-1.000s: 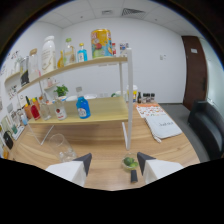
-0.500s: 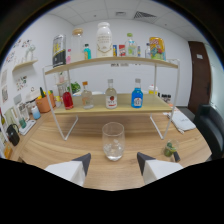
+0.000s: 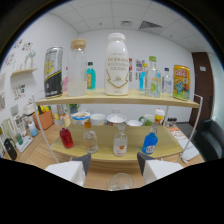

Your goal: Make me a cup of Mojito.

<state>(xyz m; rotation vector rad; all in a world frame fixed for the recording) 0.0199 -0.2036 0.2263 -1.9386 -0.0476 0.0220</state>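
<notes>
My gripper point(image 3: 114, 160) is open, and both fingers show below a two-tier wooden rack point(image 3: 125, 98). An empty clear glass point(image 3: 120, 181) stands low between the fingers, its rim only partly visible and with gaps on both sides. On the lower shelf just beyond the fingers stand a red bottle point(image 3: 66, 138), an amber bottle point(image 3: 90, 141), a clear bottle with an orange label point(image 3: 119, 143) and a blue bottle point(image 3: 149, 142). The top shelf carries a dark can point(image 3: 53, 72), a cork-lidded jar point(image 3: 77, 68), a tall white bottle point(image 3: 116, 64) and a yellow can point(image 3: 181, 82).
Bowls point(image 3: 107, 119) sit at the back of the lower shelf. More small bottles point(image 3: 150, 76) crowd the top shelf's right half. An orange box point(image 3: 46, 119) and wall shelves stand to the left. A dark door point(image 3: 205, 85) and a black chair point(image 3: 212, 142) lie to the right.
The view has closed in on the rack, which now looms large. The glass has dropped from ahead of the fingers to low between them.
</notes>
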